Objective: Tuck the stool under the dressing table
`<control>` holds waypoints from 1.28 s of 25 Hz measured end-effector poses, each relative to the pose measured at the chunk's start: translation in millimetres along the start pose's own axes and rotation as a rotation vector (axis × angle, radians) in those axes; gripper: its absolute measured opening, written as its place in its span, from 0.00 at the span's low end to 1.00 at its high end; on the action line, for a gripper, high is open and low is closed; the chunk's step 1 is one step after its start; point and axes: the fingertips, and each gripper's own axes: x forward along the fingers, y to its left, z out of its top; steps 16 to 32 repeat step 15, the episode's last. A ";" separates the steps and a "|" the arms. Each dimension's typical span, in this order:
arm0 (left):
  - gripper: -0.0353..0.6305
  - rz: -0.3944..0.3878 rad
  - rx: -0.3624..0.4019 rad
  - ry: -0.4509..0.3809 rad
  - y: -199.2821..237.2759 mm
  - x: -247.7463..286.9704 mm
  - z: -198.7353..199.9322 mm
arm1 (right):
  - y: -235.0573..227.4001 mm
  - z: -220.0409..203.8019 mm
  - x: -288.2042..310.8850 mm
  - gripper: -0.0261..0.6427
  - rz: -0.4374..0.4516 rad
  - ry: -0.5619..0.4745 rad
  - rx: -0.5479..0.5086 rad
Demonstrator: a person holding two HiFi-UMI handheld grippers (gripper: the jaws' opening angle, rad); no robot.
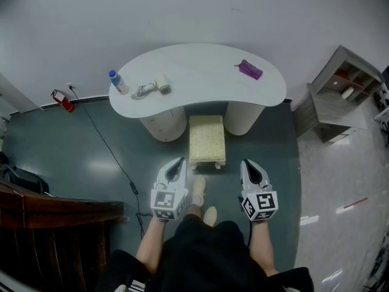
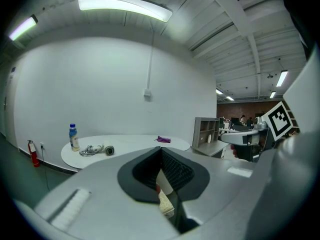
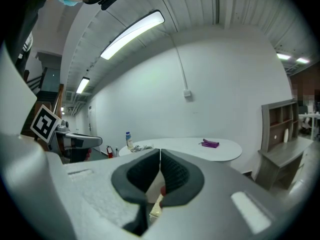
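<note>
Shows the stool [image 1: 206, 140] standing on the dark floor, its far end in the gap between the two pedestals of the white dressing table [image 1: 200, 72] and its cushioned near end sticking out toward the person's shoes. Has the left gripper [image 1: 179, 162] and the right gripper [image 1: 246, 163] flanking that near end, pointing toward the table, each with jaws pressed together on nothing. Counts on the tabletop a bottle [image 1: 117, 81], a coiled cable [image 1: 143, 91] and a purple item [image 1: 250, 69].

Left claw [image 1: 177, 163] and right claw [image 1: 250, 165], jaws together and empty, point forward side by side.
</note>
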 end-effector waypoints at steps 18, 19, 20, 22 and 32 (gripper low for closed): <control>0.06 -0.029 0.008 0.001 -6.6 12.9 3.2 | -7.1 -0.4 7.0 0.05 -0.008 0.009 -0.002; 0.06 -0.029 0.008 0.001 -6.6 12.9 3.2 | -7.1 -0.4 7.0 0.05 -0.008 0.009 -0.002; 0.06 -0.029 0.008 0.001 -6.6 12.9 3.2 | -7.1 -0.4 7.0 0.05 -0.008 0.009 -0.002; 0.06 -0.029 0.008 0.001 -6.6 12.9 3.2 | -7.1 -0.4 7.0 0.05 -0.008 0.009 -0.002; 0.06 -0.029 0.008 0.001 -6.6 12.9 3.2 | -7.1 -0.4 7.0 0.05 -0.008 0.009 -0.002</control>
